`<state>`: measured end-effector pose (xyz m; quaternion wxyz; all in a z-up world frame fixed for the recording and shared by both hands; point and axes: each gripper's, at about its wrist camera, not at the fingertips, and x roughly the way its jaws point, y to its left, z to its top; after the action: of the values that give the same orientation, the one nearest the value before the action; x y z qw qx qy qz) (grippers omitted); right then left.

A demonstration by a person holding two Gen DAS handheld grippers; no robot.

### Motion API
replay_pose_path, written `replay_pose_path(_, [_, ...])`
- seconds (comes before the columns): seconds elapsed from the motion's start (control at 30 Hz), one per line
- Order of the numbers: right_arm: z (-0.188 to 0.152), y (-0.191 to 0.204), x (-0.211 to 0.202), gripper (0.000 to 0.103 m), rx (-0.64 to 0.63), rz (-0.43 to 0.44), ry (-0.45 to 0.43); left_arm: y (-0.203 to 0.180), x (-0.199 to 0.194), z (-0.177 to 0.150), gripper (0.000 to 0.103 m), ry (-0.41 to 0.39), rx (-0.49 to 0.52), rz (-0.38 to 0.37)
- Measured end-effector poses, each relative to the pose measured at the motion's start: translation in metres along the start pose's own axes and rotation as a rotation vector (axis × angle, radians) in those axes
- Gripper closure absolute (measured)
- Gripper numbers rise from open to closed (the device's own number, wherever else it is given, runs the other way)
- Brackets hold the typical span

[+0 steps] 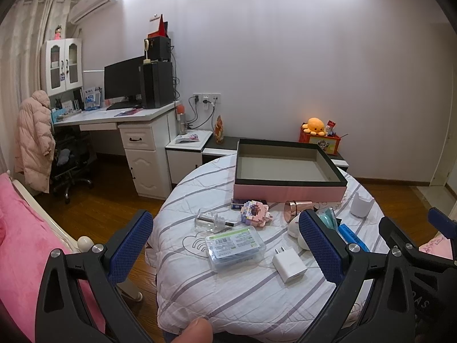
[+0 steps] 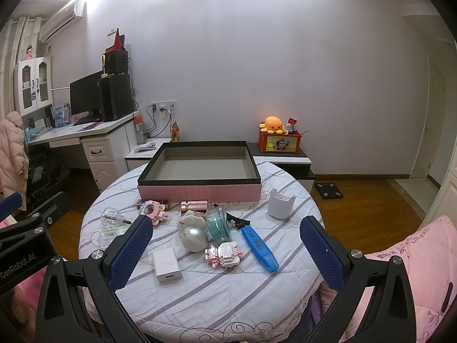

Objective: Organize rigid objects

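Waiting above a round table [image 2: 200, 294] of small hard things, nothing yet picked up.

The pink box [image 2: 199, 193] with its dark rim stands empty at the table's far side, and it looks stiff and light, the likely place for everything else. In front of it lie a clear plastic case [image 1: 235, 248], best pinched across its flat short sides, a blue highlighter [image 2: 259, 248] to take at mid-barrel, a smooth silver ball [image 2: 194, 238] that may slip from the pads, a white charger [image 2: 166, 265] with square faces easy to grip, and a brick figure [image 2: 224, 254] that could shed pieces under pressure. The left gripper [image 1: 225, 245] and right gripper [image 2: 225, 253] both hover level over the near edge, jaws spread wide and holding nothing.
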<state>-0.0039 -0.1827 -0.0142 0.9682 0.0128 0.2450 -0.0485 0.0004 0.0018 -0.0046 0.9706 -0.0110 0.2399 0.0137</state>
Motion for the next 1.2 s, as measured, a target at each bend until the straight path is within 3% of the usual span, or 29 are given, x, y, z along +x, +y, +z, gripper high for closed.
replay_pose_path(1.2, [0.002, -0.011, 0.005, 0.0, 0.018, -0.004, 0.001, -0.001, 0.001, 0.0, 0.0, 0.006, -0.004, -0.014])
